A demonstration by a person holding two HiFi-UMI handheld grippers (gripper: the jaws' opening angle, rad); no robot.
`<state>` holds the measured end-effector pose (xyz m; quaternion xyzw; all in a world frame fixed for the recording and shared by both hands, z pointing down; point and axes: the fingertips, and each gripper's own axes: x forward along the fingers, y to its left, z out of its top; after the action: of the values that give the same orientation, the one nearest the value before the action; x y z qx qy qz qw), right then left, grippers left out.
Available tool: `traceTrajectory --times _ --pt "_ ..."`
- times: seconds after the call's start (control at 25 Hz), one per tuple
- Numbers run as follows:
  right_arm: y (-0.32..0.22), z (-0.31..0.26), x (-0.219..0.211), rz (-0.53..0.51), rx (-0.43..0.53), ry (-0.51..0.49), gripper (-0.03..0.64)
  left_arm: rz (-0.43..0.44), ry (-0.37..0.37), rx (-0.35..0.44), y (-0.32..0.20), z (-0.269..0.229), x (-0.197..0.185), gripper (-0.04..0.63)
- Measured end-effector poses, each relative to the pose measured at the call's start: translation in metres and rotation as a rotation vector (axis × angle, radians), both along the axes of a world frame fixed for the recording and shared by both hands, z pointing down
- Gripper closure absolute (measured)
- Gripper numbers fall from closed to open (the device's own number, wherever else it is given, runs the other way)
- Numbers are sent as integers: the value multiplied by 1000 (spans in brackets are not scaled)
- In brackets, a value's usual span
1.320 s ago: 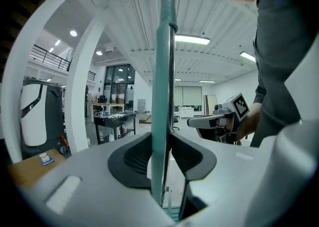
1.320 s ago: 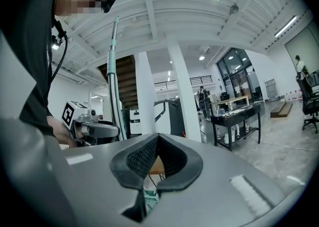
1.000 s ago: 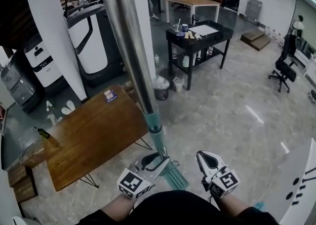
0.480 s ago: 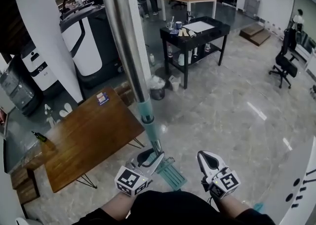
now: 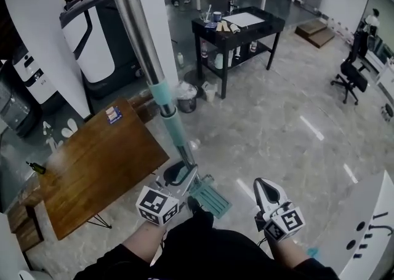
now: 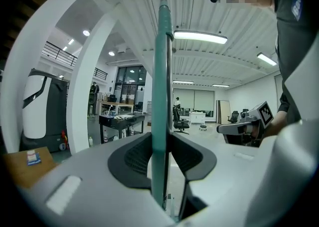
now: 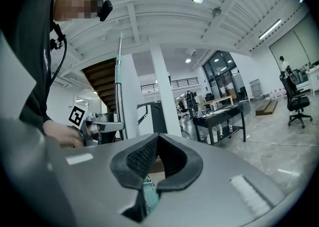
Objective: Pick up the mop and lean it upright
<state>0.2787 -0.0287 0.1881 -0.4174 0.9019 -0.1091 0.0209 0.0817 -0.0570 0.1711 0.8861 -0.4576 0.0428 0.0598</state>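
The left gripper (image 6: 160, 153) is clamped on the mop (image 5: 165, 103), its pads pressing both sides of the teal lower shaft, which stands nearly upright. The teal mop head (image 5: 209, 199) hangs low beside the wooden table (image 5: 98, 162). The right gripper (image 7: 155, 138) has its jaws together, holding nothing

A brown wooden counter (image 5: 92, 168) stands at the left on the glossy marble floor (image 5: 283, 125), with a small card (image 5: 112, 114) near its far corner and a dark bottle (image 5: 36, 167) lying at its left edge. Beyond it a lined waste bin (image 5: 186, 97) sits beside a black counter (image 5: 246, 36) carrying a white sheet (image 5: 245, 19) and cups. A white column (image 5: 154, 20) rises behind, a black office chair (image 5: 348, 79) stands far right.
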Motion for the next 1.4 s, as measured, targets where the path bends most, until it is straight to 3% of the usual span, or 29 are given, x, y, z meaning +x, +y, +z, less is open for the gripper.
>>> traceTrajectory --times 0.48,0.72,1.12,1.4 --pt "-152 -14 -55 33 -28 101 612 3 43 -40 -152 37 -60 456" --pt "-220 -21 -78 32 -30 89 612 -47 42 -73 -210 49 -93 456" --pt "-335 5 -90 -111 -48 40 612 -173 -5 -117 -291 78 -104 456" --pt "-440 11 -71 -289 -107 0 612 -368 -49 -189 -362 102 -99 456"
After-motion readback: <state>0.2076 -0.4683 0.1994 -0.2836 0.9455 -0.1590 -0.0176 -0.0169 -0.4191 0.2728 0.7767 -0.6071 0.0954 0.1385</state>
